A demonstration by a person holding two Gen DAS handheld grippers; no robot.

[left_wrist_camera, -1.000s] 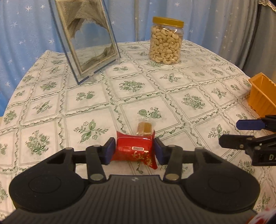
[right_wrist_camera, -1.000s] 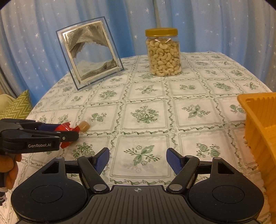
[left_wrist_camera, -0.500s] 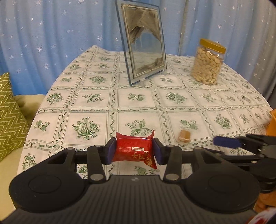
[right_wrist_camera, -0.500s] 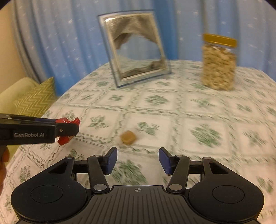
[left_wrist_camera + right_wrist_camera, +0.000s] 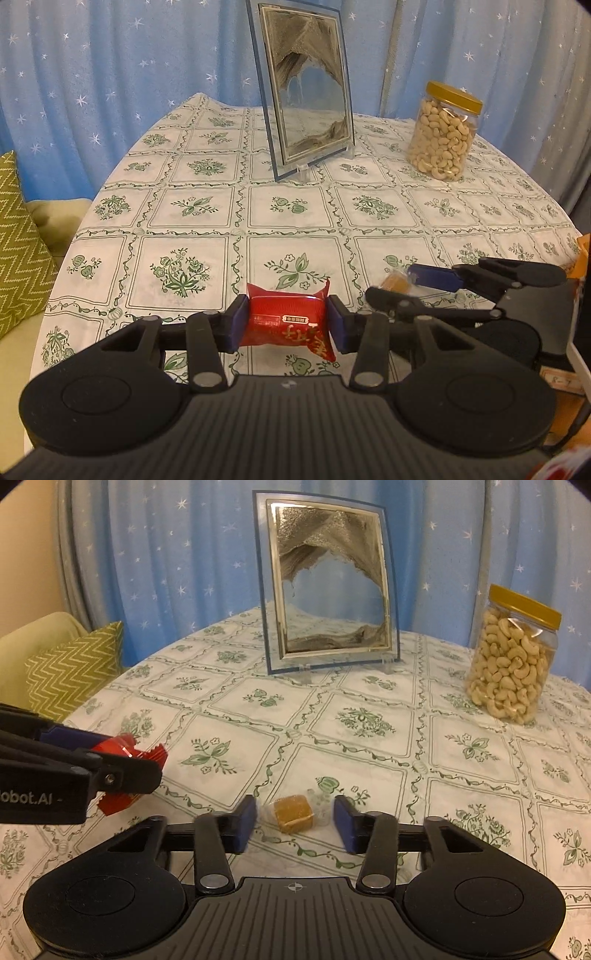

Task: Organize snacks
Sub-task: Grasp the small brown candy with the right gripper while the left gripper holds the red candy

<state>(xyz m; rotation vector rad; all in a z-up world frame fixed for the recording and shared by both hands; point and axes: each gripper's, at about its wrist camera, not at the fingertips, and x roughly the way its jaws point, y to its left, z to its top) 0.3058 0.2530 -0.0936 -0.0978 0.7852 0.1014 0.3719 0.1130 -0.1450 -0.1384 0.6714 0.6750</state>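
Far side of the patterned tablecloth (image 5: 369, 771): a framed sand picture (image 5: 325, 583) is being propped upright, with a jar of cashews (image 5: 511, 661) to its right; a zigzag cushion (image 5: 74, 668) is lying off the left edge. Nothing is obstructing either gripper. Left gripper (image 5: 286, 323): a red snack packet (image 5: 288, 321) is being clamped between its pads, above the near tablecloth. Right gripper (image 5: 294, 821): jaws are closing, pads not yet pressing, around a wrapped brown candy (image 5: 293, 812) that is lying on the cloth.
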